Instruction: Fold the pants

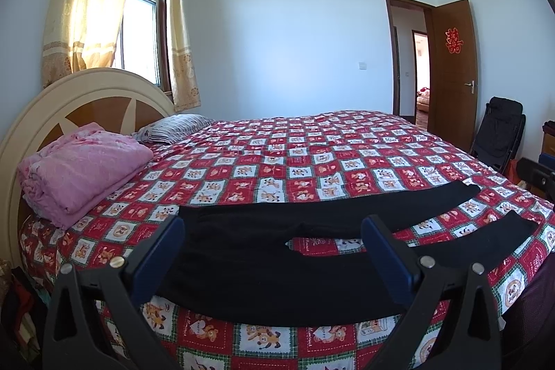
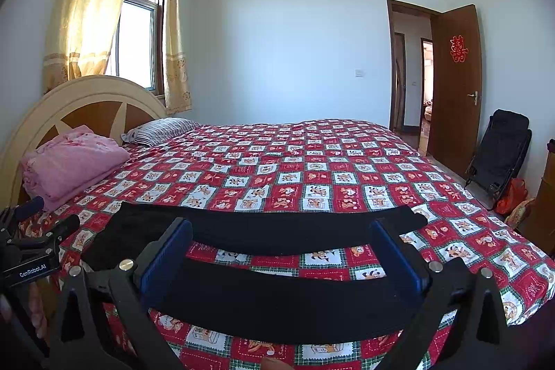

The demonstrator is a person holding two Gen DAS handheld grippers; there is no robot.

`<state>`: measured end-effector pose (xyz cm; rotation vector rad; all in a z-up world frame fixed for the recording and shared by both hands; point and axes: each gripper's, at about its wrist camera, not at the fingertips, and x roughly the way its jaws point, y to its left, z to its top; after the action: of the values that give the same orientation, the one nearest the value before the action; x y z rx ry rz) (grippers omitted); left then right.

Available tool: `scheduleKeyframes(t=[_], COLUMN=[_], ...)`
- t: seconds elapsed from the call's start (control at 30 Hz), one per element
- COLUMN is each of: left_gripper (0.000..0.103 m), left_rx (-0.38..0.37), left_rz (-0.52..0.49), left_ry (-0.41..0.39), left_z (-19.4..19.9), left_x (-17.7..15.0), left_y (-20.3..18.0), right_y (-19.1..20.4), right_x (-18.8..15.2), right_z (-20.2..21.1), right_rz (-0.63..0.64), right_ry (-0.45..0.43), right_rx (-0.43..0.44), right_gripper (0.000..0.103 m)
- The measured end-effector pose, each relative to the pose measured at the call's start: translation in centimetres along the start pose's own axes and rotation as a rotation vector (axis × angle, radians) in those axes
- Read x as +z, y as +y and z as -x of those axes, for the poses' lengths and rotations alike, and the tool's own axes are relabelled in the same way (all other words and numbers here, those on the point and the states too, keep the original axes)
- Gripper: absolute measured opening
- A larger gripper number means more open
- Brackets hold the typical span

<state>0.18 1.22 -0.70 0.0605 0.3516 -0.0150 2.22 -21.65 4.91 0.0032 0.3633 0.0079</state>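
Note:
Black pants lie spread flat near the front edge of the bed, waist to the left, the two legs running right and slightly apart. In the right wrist view the two legs show as two dark bands with bedspread between them. My left gripper is open and empty, hovering over the waist and crotch area. My right gripper is open and empty, hovering over the legs. The left gripper also shows at the left edge of the right wrist view.
The bed has a red and white checked cartoon bedspread. A folded pink blanket and a striped pillow lie by the headboard. A black folding chair and an open door are at the right.

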Motion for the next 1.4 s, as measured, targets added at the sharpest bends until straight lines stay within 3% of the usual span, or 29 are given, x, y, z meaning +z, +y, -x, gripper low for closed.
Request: scheduleKeyframes(t=[1.4], left_gripper=[0.103], left_rx=[0.002], left_rz=[0.006], left_ry=[0.003], left_z=[-0.14], left_x=[0.05], left_y=[-0.46], right_y=[0.14], right_x=[-0.16], right_z=[-0.26], right_rz=[0.008], right_ry=[0.012], right_rx=[-0.004], right_gripper=[0.102])
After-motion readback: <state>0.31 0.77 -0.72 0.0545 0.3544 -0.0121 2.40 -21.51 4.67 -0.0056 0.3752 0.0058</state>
